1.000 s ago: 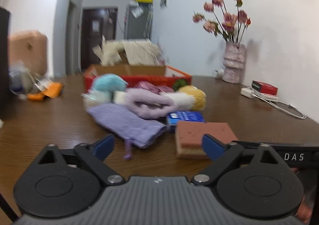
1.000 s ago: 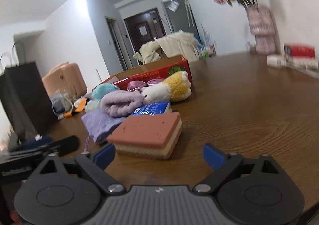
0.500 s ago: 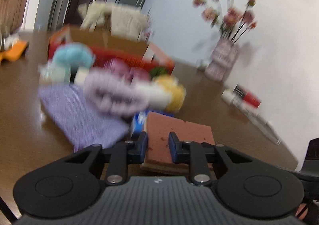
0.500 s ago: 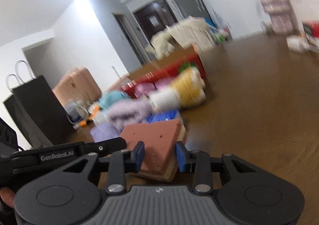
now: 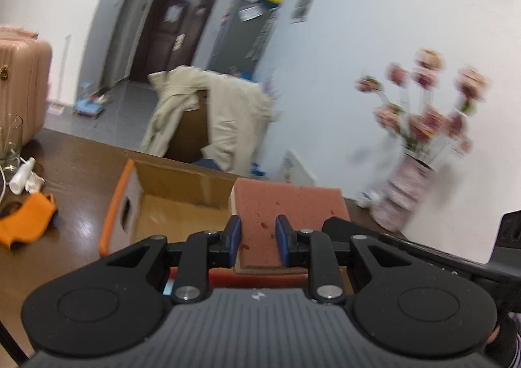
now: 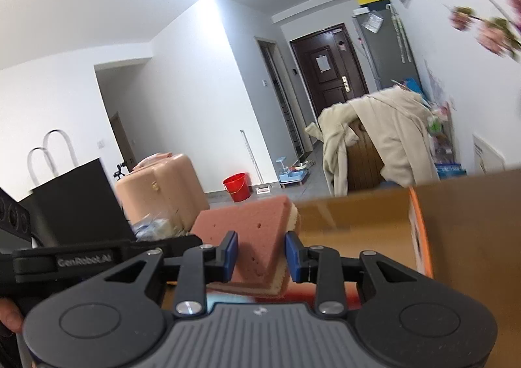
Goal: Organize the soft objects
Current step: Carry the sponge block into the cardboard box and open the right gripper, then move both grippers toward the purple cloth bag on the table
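"genrobot.ai" on the left gripper's (image 6: 78, 260) black side bar

home | suitcase (image 6: 162, 185) | entry door (image 6: 329, 70) | flower vase (image 5: 402, 197) | wooden table (image 5: 78, 179)

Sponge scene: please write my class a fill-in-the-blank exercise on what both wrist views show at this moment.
1. The pink sponge is gripped by ____ grippers at once.
2. The left gripper holds the sponge above an open cardboard ____.
3. The coat hangs over a ____.
4. The bucket on the floor is ____ in colour.

Missing words: both; box; chair; red
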Available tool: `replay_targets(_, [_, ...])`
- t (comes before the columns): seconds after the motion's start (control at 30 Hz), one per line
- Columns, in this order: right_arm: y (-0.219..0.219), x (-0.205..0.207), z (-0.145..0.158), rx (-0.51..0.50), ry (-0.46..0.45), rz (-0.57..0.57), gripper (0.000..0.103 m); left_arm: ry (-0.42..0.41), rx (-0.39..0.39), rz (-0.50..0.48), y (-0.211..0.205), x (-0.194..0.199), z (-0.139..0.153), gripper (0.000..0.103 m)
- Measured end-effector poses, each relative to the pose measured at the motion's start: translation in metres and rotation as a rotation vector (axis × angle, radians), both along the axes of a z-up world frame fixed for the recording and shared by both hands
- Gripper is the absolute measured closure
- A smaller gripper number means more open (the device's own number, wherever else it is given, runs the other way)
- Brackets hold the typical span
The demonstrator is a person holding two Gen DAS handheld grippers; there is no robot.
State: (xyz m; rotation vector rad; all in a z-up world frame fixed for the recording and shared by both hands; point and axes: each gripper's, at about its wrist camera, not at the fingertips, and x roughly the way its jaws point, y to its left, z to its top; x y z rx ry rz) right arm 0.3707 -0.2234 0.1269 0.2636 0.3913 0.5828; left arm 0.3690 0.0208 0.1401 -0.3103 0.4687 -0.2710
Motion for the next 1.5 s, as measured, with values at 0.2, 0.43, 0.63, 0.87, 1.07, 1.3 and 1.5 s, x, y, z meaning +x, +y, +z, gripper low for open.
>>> replay_targets(0.2, [0.054, 0.146, 0.002, -0.040, 0.152, -0.012, 0.073, 0.140, 0.029, 0.058, 0.031, 0.128, -0.013, 0.080])
replay_targets(0.43, [0.113, 0.247, -0.062, -0.119, 0.348, -0.057, 0.073, 0.317, 0.117, 0.147, 0.052, 0.221, -0.067, 0.079])
replay_targets(0.63, [0.139, 0.274, -0.097, -0.244, 0.412, -0.076, 0.076, 0.324, 0.185, 0.165, 0.055, 0.230, -0.079, 0.076])
replay_targets(0.87, [0.123, 0.243, -0.064, -0.235, 0.361, -0.086, 0.076, 0.213, 0.223, 0.130, 0.058, 0.186, -0.032, 0.064])
replay_targets(1.07, [0.072, 0.154, 0.028, -0.305, 0.142, -0.057, 0.064, 0.084, 0.295, 0.164, 0.074, 0.095, 0.032, 0.035])
replay_targets(1.3, [-0.019, 0.011, 0.113, -0.372, -0.032, -0.067, 0.039, -0.044, 0.336, 0.231, 0.097, -0.045, 0.081, 0.018])
replay_targets(1.5, [-0.073, -0.114, 0.116, -0.378, -0.107, -0.044, 0.024, -0.127, 0.312, 0.220, 0.098, -0.169, 0.068, 0.004])
